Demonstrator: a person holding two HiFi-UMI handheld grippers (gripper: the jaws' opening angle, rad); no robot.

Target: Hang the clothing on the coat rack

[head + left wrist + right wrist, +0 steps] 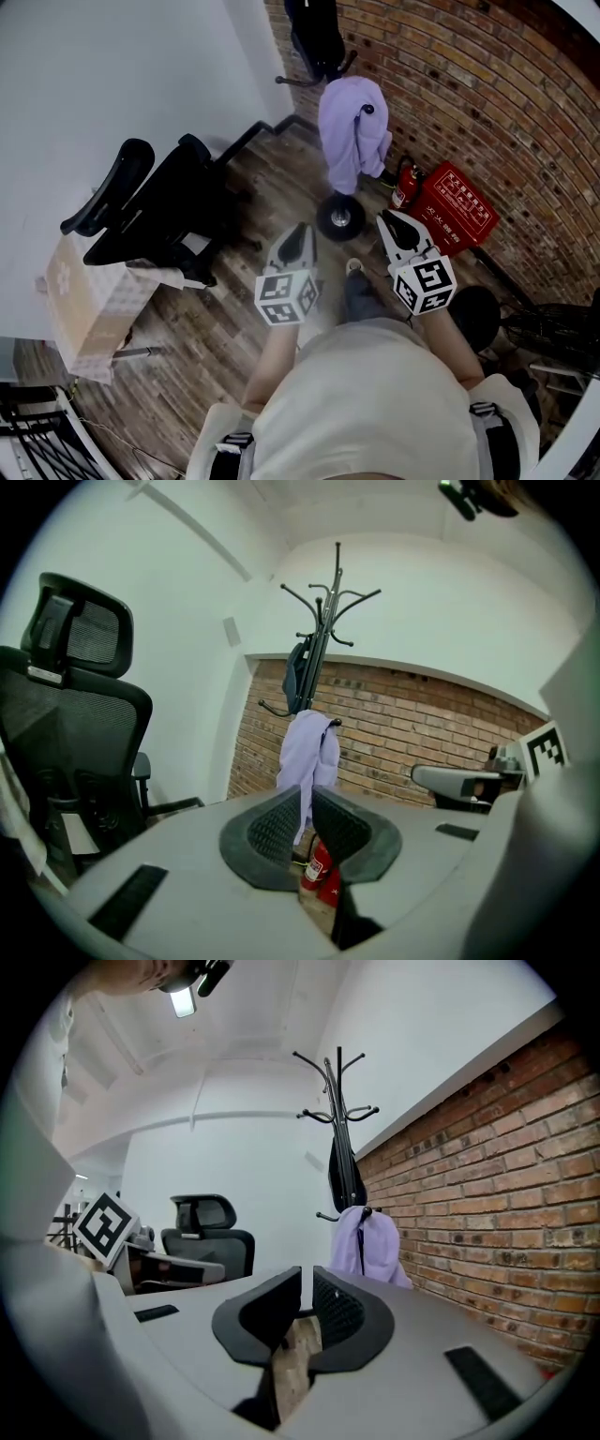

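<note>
A lavender garment [352,131] hangs on the black coat rack [339,217] by the brick wall, with a dark item hanging higher on the rack [314,33]. In the left gripper view the lavender garment [305,752] drapes from a lower hook of the rack [323,630]; the right gripper view shows the garment [370,1246] and rack [339,1101] too. My left gripper [302,230] and right gripper [386,220] are held side by side in front of my body, well short of the rack. Both sets of jaws stand nearly together with nothing between them [305,794] [307,1274].
A black office chair [159,211] stands at the left by the white wall, with a cardboard box [89,300] beside it. A red fire extinguisher box [459,206] and an extinguisher [405,187] lie by the brick wall. A black stool [478,314] is at my right.
</note>
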